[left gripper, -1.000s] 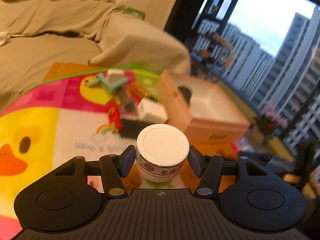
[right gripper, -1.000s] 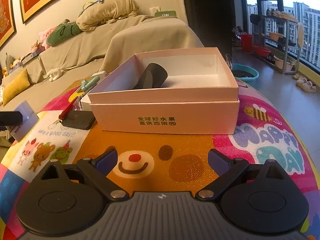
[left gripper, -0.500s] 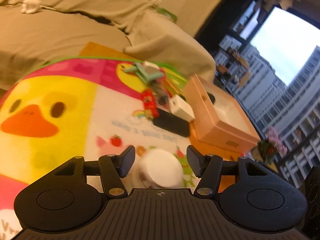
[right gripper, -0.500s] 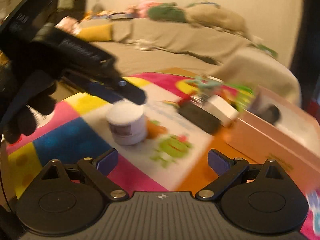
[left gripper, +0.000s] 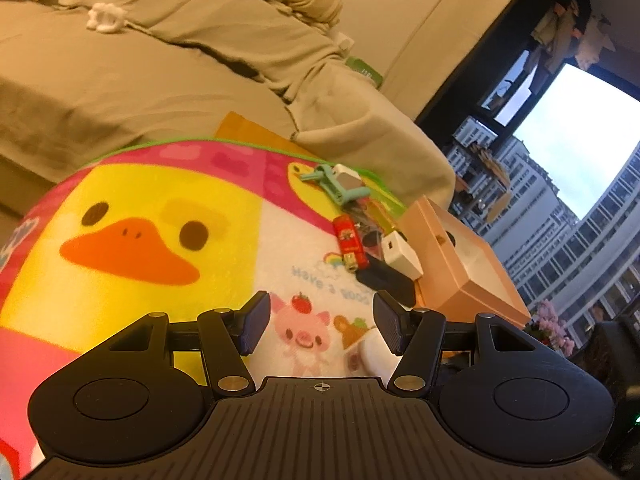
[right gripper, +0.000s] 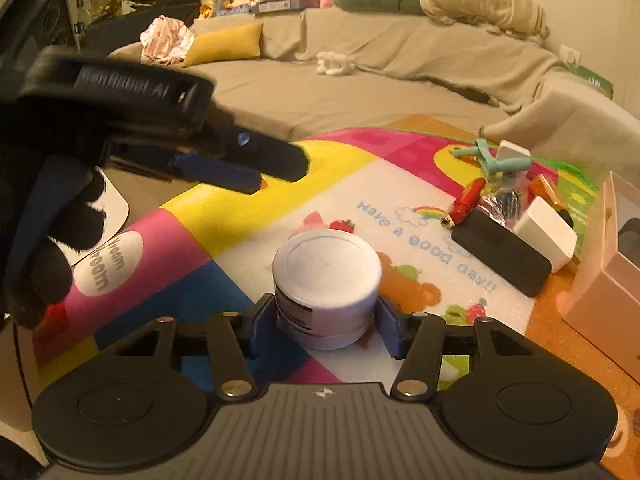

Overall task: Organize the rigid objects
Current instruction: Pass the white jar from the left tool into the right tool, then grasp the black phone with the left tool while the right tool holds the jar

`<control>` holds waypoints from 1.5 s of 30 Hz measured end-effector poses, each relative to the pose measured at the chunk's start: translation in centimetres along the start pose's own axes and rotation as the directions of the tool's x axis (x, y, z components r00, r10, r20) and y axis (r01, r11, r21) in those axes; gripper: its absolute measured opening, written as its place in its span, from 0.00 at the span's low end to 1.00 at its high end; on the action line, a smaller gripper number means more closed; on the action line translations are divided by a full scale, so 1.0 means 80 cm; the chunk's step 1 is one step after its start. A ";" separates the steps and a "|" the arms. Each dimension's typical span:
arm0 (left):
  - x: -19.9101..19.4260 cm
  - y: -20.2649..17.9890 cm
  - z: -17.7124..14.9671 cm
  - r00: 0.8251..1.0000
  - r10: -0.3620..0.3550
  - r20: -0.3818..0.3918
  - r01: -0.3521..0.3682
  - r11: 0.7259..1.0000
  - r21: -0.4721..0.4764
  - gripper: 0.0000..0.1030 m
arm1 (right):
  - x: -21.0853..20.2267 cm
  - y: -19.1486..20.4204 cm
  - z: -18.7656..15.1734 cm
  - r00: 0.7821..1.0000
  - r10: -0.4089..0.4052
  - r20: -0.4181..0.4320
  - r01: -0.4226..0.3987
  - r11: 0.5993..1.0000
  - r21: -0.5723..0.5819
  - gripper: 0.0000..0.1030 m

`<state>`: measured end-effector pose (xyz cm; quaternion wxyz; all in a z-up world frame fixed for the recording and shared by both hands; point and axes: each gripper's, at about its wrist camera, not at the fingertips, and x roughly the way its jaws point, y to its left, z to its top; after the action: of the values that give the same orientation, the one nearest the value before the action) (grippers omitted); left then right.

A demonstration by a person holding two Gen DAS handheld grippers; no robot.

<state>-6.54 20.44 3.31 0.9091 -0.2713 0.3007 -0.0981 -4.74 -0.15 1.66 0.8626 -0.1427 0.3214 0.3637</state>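
Since a second ago, the white jar [right gripper: 326, 276] has left my left gripper [left gripper: 320, 322] and stands now on the play mat [right gripper: 224, 216]; my right gripper [right gripper: 325, 326] has swung over from the pink box [right gripper: 604, 284] to it. Nearest to me, the right jaws are closing with the jar between them, the pads at its lower body or just touching it; I cannot tell if they press already. The left gripper is spread about halfway and holds nothing; in its own view, only the edge of the jar shows beside its right finger.

I judge the jar stiff, smooth and perhaps slippery, not heavy, so the grip should be on the straight wall under the lid, not on the lid.

Further away lie a black flat case [right gripper: 500, 258], a white block [right gripper: 546, 240] and a red lighter [right gripper: 464, 202], then a teal tool [right gripper: 492, 158]. The box is open at the right; behind all is the sofa [right gripper: 360, 80].
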 end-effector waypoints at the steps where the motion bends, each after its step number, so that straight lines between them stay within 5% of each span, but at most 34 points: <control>1: 0.001 0.000 -0.002 1.000 -0.003 -0.004 0.003 1.000 0.000 0.60 | -0.005 -0.002 0.000 1.000 -0.007 -0.003 0.007 1.000 0.001 0.52; 10: 0.022 -0.041 -0.014 0.994 -0.088 -0.065 0.093 0.993 0.075 0.60 | -0.071 -0.046 -0.018 0.985 -0.162 -0.060 0.162 0.987 -0.004 0.52; 17: 0.049 -0.141 -0.045 0.959 -0.184 -0.218 0.248 0.915 0.320 0.60 | -0.068 -0.046 -0.042 0.975 -0.203 -0.094 0.200 0.979 -0.035 0.52; 20: 0.063 -0.160 -0.060 0.968 -0.100 -0.230 0.188 0.896 0.402 0.59 | -0.071 -0.040 -0.047 0.976 -0.204 -0.082 0.200 0.978 -0.049 0.52; 23: 0.068 -0.150 -0.056 0.970 -0.099 -0.220 0.175 0.917 0.358 0.64 | -0.082 -0.038 -0.049 0.975 -0.213 -0.063 0.208 0.976 -0.068 0.52; 27: 0.075 -0.139 -0.049 0.981 0.003 -0.195 0.070 0.927 0.368 0.52 | -0.096 -0.043 -0.053 0.974 -0.222 -0.047 0.220 0.974 -0.055 0.52; 32: 0.087 -0.127 -0.042 0.982 -0.011 -0.190 0.073 0.943 0.325 0.52 | -0.116 -0.049 -0.054 0.969 -0.247 0.016 0.247 0.968 -0.048 0.52; 37: 0.102 -0.140 -0.020 0.990 -0.002 -0.143 0.063 0.903 0.425 0.52 | -0.132 -0.074 -0.055 0.966 -0.258 0.016 0.258 0.966 0.023 0.51; 38: 0.108 -0.143 -0.015 0.990 0.002 -0.141 0.062 0.892 0.448 0.52 | -0.138 -0.082 -0.055 0.966 -0.259 0.016 0.258 0.965 0.038 0.46; 39: 0.114 -0.146 -0.012 0.990 0.005 -0.140 0.062 0.882 0.468 0.52 | -0.144 -0.088 -0.057 0.965 -0.263 0.018 0.261 0.964 0.051 0.29; 40: 0.124 -0.150 -0.007 0.990 0.005 -0.143 0.066 0.869 0.491 0.52 | -0.152 -0.096 -0.057 0.963 -0.271 0.011 0.270 0.961 0.066 0.27; 45: 0.172 -0.152 0.014 0.991 0.010 -0.134 0.063 0.851 0.522 0.52 | -0.180 -0.126 -0.064 0.944 -0.330 0.008 0.327 0.938 0.114 0.27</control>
<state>4.92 6.13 3.97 0.9252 -0.0101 0.3182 -0.2066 -7.41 -17.35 7.38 0.9219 -0.1410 0.3014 0.1982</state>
